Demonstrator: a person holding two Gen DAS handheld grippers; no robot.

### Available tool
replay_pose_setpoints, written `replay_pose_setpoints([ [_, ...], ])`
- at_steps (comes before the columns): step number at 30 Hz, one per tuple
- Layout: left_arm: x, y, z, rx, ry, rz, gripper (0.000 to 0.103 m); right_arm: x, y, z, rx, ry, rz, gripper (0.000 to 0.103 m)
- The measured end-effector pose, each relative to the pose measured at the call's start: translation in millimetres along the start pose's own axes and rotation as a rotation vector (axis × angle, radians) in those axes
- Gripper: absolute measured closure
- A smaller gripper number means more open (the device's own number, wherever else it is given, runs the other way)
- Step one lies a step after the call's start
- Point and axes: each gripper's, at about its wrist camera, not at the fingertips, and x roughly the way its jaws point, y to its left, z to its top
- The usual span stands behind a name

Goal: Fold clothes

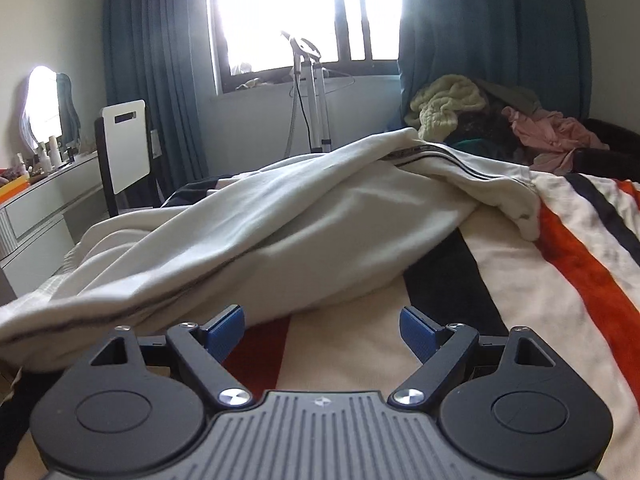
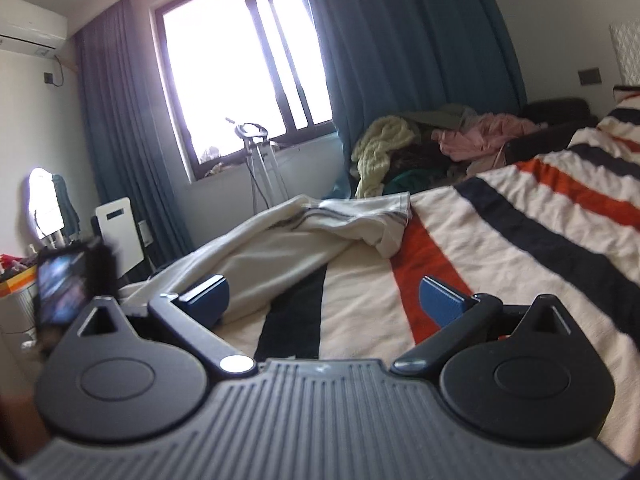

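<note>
A rumpled cream garment (image 1: 248,232) lies on the fuzzy striped blanket (image 1: 500,280); left hand-held gripper (image 1: 322,330) and right hand-held gripper (image 2: 324,298) gape empty before it.

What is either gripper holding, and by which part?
Nothing. The left gripper and right gripper are open above the bed, short of the white garment.

My left gripper (image 1: 322,330) and right gripper (image 2: 322,300) match: black linkage arms, blue ribbed pads (image 1: 226,332), silver screws (image 1: 235,397), round black housings, a grey ridged body (image 1: 320,436)
</note>
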Motion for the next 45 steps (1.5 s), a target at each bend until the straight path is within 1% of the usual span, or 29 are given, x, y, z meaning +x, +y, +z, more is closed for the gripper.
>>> replay_pose_setpoints([
  [3,45.6,-10.3,27.0,0.025,0.001,0.026,0.017,19.7,-3.4,-7.3,0.013,0.044,-0.005,0.000],
  [10,144.2,-35.2,86.2,0.092,-0.057,0.115,0.018,78.4,-12.7,-34.2,0.008,0.114,-0.037,0.000],
  [12,172.2,-41.9,102.6,0.108,-0.071,0.138,0.018,90.4,-16.6,-41.7,0.035,0.129,-0.035,0.000],
  [13,186.2,-45.2,110.7,0.116,-0.078,0.149,0.021,96.2,-17.9,-45.2,0.048,0.136,-0.033,0.000],
  [14,199.8,-48.1,117.9,0.125,-0.077,0.148,0.021,102.5,-18.0,-48.3,0.057,0.149,-0.030,0.000],
  [16,206.5,-53.7,125.7,0.150,-0.065,0.139,0.023,114.1,-17.6,-54.0,0.073,0.174,-0.020,0.000],
  [17,206.3,-56.6,128.8,0.165,-0.061,0.137,0.031,119.3,-17.3,-56.6,0.080,0.187,-0.014,0.000],
  [18,206.2,-59.4,131.8,0.179,-0.057,0.136,0.036,123.5,-17.1,-58.7,0.083,0.198,-0.006,0.000],
  [19,206.0,-62.3,134.9,0.193,-0.053,0.134,0.047,127.7,-16.9,-60.8,0.085,0.208,0.002,0.000],
  [20,205.9,-65.2,138.0,0.207,-0.049,0.133,0.066,131.9,-16.7,-62.9,0.088,0.219,0.009,0.000],
  [21,205.7,-68.0,141.1,0.222,-0.046,0.132,0.075,134.3,-16.6,-63.7,0.088,0.223,0.009,0.000],
  [22,205.6,-70.9,144.2,0.236,-0.042,0.130,0.089,136.1,-16.4,-64.4,0.091,0.226,0.009,0.000],
  [23,205.4,-73.8,147.2,0.250,-0.038,0.129,0.092,137.0,-16.4,-64.3,0.097,0.228,0.012,0.000],
  [26,205.0,-82.4,156.5,0.293,-0.026,0.124,0.095,136.4,-18.1,-63.4,0.117,0.228,0.021,0.000],
  [27,197.7,-83.6,158.9,0.294,-0.028,0.112,0.096,135.3,-19.4,-62.6,0.124,0.227,0.025,0.000],
  [30,145.0,-82.4,157.9,0.273,-0.063,0.040,0.096,130.0,-23.1,-58.0,0.143,0.216,0.027,0.000],
  [32,103.9,-80.7,149.8,0.251,-0.088,-0.020,0.096,124.8,-24.9,-52.9,0.147,0.204,0.023,0.000],
  [35,40.6,-76.0,128.2,0.213,-0.117,-0.120,0.096,108.9,-31.7,-40.9,0.169,0.155,0.011,0.000],
  [36,18.1,-72.8,117.7,0.202,-0.133,-0.151,0.096,102.7,-34.8,-35.0,0.179,0.136,0.000,0.000],
  [37,-3.7,-68.4,105.7,0.182,-0.141,-0.188,0.096,95.5,-36.3,-28.1,0.175,0.116,-0.030,0.000],
  [39,-43.8,-56.9,77.6,0.138,-0.141,-0.264,0.096,77.5,-40.1,-13.4,0.174,0.057,-0.076,0.000],
  [41,-72.3,-45.1,44.8,0.126,-0.141,-0.298,0.096,54.5,-49.9,-1.1,0.222,-0.019,-0.072,0.000],
  [43,-88.6,-32.0,14.7,0.082,-0.111,-0.322,0.096,39.1,-60.2,4.8,0.260,-0.053,-0.055,0.000],
  [45,-97.0,-16.9,-13.7,0.033,-0.085,-0.333,0.096,39.5,-74.4,2.9,0.359,-0.012,0.002,0.000],
])
